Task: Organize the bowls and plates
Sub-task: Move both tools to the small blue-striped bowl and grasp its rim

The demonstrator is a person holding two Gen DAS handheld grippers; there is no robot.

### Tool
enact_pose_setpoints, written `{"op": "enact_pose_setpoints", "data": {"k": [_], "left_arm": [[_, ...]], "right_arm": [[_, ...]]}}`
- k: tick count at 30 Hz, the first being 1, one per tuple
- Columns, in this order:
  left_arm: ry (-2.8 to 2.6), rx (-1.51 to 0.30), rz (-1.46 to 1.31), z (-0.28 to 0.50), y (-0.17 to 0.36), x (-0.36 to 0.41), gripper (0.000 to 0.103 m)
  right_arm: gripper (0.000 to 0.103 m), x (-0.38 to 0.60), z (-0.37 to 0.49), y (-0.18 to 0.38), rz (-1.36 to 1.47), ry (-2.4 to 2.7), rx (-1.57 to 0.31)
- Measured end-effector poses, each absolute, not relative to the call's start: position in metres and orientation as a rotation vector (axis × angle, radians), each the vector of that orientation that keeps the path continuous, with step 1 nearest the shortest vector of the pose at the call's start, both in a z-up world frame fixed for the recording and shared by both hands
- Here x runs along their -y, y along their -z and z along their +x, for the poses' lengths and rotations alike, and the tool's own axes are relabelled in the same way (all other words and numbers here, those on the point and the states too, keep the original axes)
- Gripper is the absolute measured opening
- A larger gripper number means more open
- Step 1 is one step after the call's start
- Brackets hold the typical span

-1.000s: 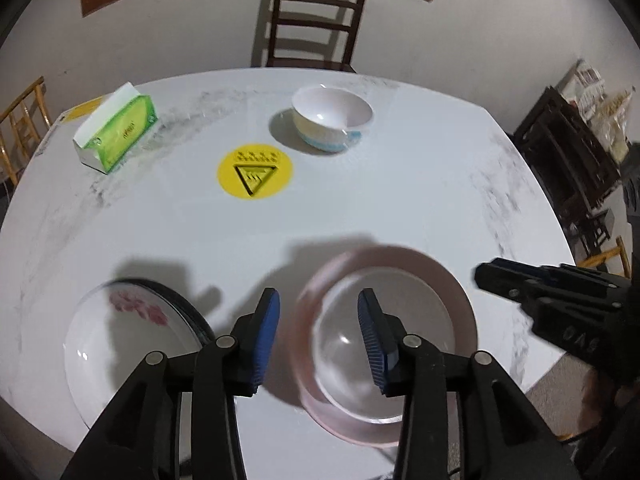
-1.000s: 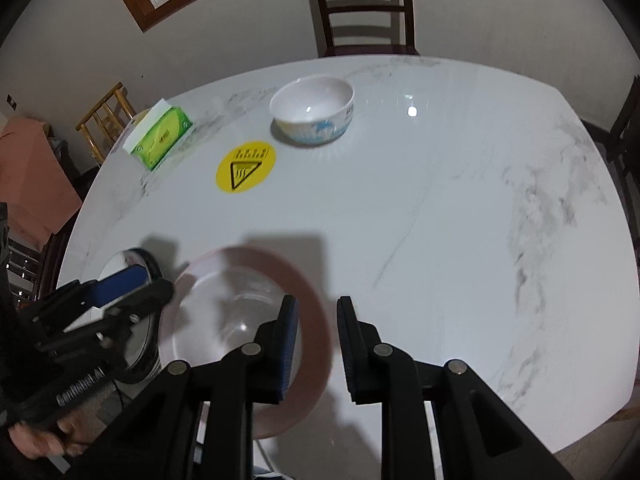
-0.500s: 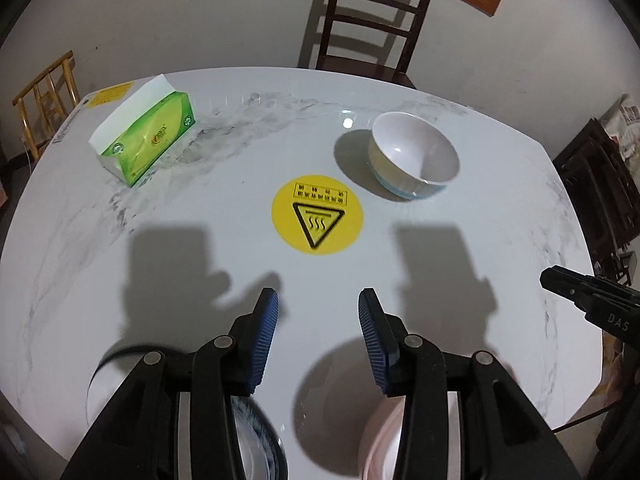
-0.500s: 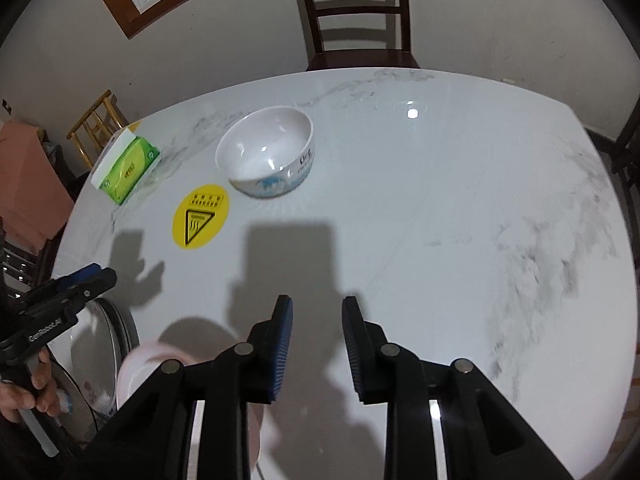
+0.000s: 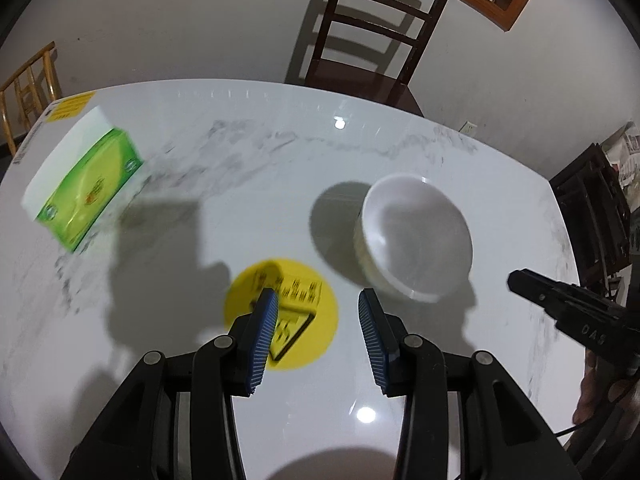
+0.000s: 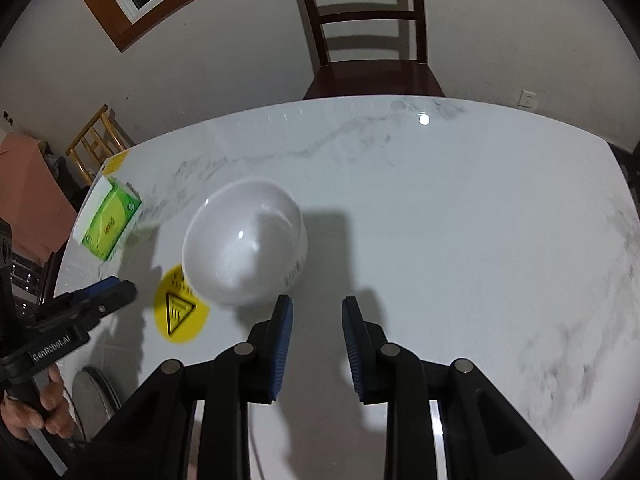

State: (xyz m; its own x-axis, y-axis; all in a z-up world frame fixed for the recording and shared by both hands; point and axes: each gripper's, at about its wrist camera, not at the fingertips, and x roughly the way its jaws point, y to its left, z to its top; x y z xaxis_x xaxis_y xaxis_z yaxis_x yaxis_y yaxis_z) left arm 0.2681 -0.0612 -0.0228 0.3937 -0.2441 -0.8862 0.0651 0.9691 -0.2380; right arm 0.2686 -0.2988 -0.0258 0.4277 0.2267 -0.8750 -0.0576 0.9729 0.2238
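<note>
A white bowl (image 5: 416, 240) stands upright on the marble table (image 5: 260, 184), just beyond a round yellow sticker (image 5: 312, 320). My left gripper (image 5: 317, 300) hovers over that sticker, open, nothing between its blue pads; the bowl is ahead to its right. My right gripper (image 6: 316, 304) is open by a narrow gap and holds nothing, with the bowl (image 6: 244, 248) just ahead to its left. Each gripper shows in the other's view: the right gripper (image 5: 520, 282), and the left gripper (image 6: 124, 286) held by a hand. A dark-rimmed plate's edge (image 6: 92, 396) shows at the lower left.
A green tissue box (image 5: 84, 188) sits at the table's left side, seen again as the tissue box (image 6: 110, 224). A dark wooden chair (image 5: 372, 40) stands behind the far edge. Dark furniture (image 5: 592, 216) is off to the right.
Both grippers have moved forward over the table toward the bowl. The pink plate and the patterned plate have slipped out of the left view; the bowl now looks much closer.
</note>
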Motion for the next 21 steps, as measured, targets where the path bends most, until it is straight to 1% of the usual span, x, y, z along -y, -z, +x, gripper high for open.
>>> {"op": "enact_pose_setpoints", "data": {"k": [7,14,15,16,17,19,20,21], "left_arm": [[0.220,-1.177,-0.205,0.303,0.035,0.083,0.038],[0.214,-1.209,-0.173,0.316,0.054,0.100,0.036],[0.213,-1.214,-0.166,0.317,0.057,0.101,0.034],[0.214,-1.219,-0.164,0.318,0.060,0.102,0.030],[0.216,-1.227,-0.164,0.318,0.063,0.103,0.027],[0.227,-1.234,-0.173,0.319,0.065,0.104,0.023],[0.233,-1.234,-0.177,0.319,0.066,0.104,0.022],[0.238,-1.233,-0.182,0.318,0.066,0.104,0.018]], "right_arm": [[0.026,0.285,0.298,0.040,0.158,-0.186,-1.146],[0.026,0.269,0.312,0.058,0.123,-0.194,-1.178],[0.025,0.267,0.312,0.060,0.118,-0.193,-1.178],[0.024,0.267,0.312,0.061,0.117,-0.193,-1.175],[0.019,0.266,0.312,0.061,0.117,-0.198,-1.176],[0.014,0.266,0.311,0.062,0.117,-0.192,-1.178],[0.014,0.266,0.311,0.061,0.122,-0.196,-1.177],[0.014,0.266,0.311,0.062,0.123,-0.201,-1.178]]}}
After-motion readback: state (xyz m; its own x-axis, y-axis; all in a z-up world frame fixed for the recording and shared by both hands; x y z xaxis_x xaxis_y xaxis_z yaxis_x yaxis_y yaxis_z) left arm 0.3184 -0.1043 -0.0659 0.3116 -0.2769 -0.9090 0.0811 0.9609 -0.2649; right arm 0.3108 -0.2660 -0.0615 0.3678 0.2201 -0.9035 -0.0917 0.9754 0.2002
